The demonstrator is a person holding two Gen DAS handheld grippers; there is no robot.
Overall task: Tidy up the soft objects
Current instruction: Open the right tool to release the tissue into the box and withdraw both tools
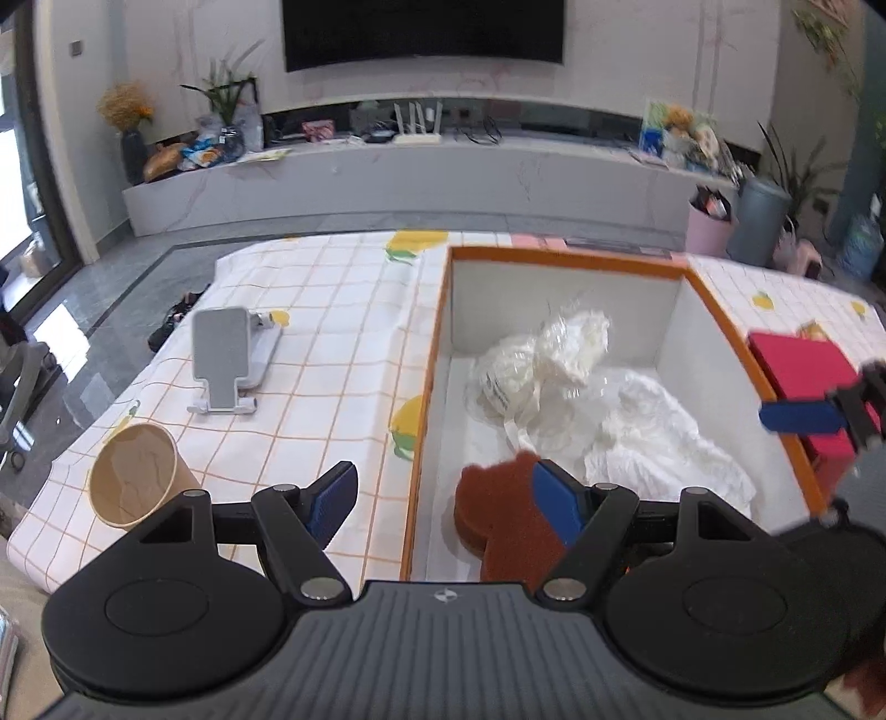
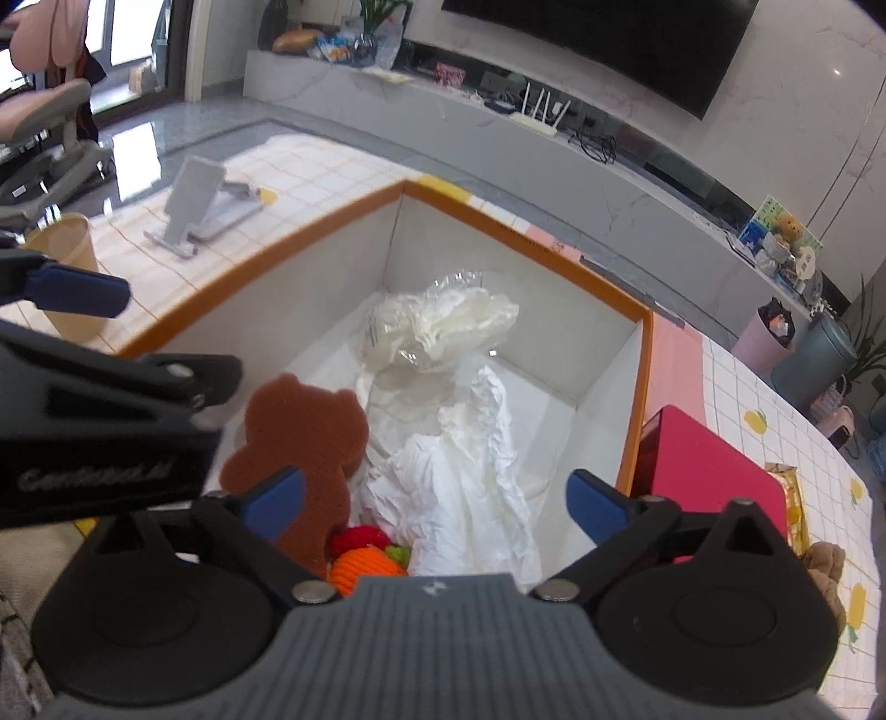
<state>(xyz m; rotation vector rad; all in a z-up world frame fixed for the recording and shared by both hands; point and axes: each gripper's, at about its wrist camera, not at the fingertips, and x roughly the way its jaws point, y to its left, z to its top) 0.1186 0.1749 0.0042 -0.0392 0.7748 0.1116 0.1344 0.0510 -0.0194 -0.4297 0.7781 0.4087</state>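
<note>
Checked tablecloth (image 1: 332, 310) carried an orange-rimmed white box (image 2: 642, 399), low-centre, where the brown bear-shaped sponge (image 2: 299, 443) lay seemingly dropped between wide-spread right gripper (image 2: 437, 501) fingers; left gripper (image 1: 443, 498) gaped empty.

Wall: pale marbled panels (image 1: 637, 50) behind a large black wall-mounted television (image 1: 423, 30)
Floor: glossy dark grey tiles (image 1: 111, 310)
Furniture: long white marble-look low cabinet (image 1: 387, 183)
Light: daylight through the left window (image 1: 14, 183)

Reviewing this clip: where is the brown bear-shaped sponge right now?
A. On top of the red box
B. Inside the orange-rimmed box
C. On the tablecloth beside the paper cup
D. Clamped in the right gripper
B: the brown bear-shaped sponge lies inside the orange-rimmed box beside the white crumpled fabric, and the right gripper stands open with nothing between its jaws.
</note>
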